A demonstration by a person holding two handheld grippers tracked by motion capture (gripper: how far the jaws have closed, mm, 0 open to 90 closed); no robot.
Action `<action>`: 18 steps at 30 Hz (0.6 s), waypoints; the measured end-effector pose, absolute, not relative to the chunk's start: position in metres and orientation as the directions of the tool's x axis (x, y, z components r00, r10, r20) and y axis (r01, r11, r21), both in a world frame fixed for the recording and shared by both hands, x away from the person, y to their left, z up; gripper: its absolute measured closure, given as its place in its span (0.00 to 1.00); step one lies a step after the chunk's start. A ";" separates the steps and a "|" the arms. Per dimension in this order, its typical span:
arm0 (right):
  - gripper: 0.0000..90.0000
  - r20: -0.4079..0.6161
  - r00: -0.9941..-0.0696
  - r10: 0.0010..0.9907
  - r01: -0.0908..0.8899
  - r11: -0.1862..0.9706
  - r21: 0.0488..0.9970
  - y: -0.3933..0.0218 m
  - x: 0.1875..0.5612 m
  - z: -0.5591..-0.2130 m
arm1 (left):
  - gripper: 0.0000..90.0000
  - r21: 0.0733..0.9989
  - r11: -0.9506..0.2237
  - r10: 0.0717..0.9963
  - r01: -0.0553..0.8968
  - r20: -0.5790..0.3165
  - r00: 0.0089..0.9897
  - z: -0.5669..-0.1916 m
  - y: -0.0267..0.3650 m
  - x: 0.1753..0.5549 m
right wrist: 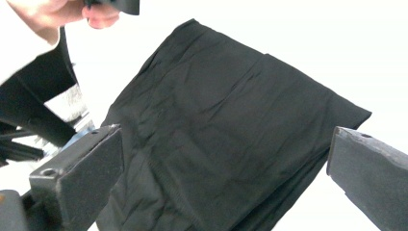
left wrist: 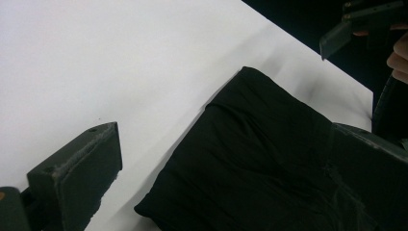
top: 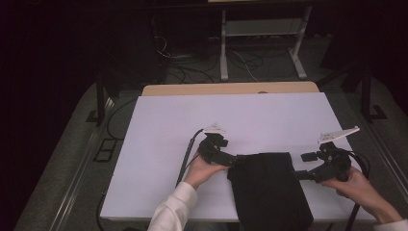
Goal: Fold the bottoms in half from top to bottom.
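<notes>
Lying flat on the white table point(top: 159, 144), a folded black cloth point(top: 268, 187) sits toward the near edge, right of the middle, its near end reaching that edge and running out of the high view at the bottom. The cloth is a long, neat rectangle, its far short edge straight and its surface lightly creased. The left gripper point(top: 234, 160) rests at the cloth's far left corner, held in the person's left hand point(top: 202, 172), whose white sleeve point(top: 173, 209) comes up from the near edge. Its jaws stand wide apart: in the left gripper view one jaw is over bare table and the other over the cloth's side, with the cloth's corner between them and neither pad pressing on it. The right gripper point(top: 302, 174) is at the cloth's right long edge, held in the right hand point(top: 358, 187) near the table's right edge. Its jaws are also spread wide; in the right gripper view the cloth point(right wrist: 226, 139) lies between and beyond them, unclamped. A black cable point(top: 185, 156) trails from the left gripper across the table toward the near edge.
</notes>
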State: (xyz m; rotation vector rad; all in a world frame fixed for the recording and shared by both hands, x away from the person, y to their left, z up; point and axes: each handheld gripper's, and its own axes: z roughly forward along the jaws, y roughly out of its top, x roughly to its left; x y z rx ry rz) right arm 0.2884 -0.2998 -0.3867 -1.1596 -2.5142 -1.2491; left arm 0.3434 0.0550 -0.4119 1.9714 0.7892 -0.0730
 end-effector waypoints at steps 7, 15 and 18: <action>0.00 0.393 -0.702 0.593 0.667 0.356 0.654 -0.301 0.305 -0.381 | 0.00 0.773 -0.307 0.503 0.555 -0.363 0.784 -0.411 0.058 0.345; 0.00 0.390 -0.698 0.601 0.666 0.342 0.663 -0.303 0.319 -0.379 | 0.00 0.773 -0.299 0.512 0.560 -0.365 0.777 -0.410 0.061 0.347; 0.00 0.392 -0.690 0.608 0.669 0.331 0.666 -0.305 0.324 -0.381 | 0.00 0.771 -0.298 0.515 0.564 -0.367 0.774 -0.411 0.062 0.348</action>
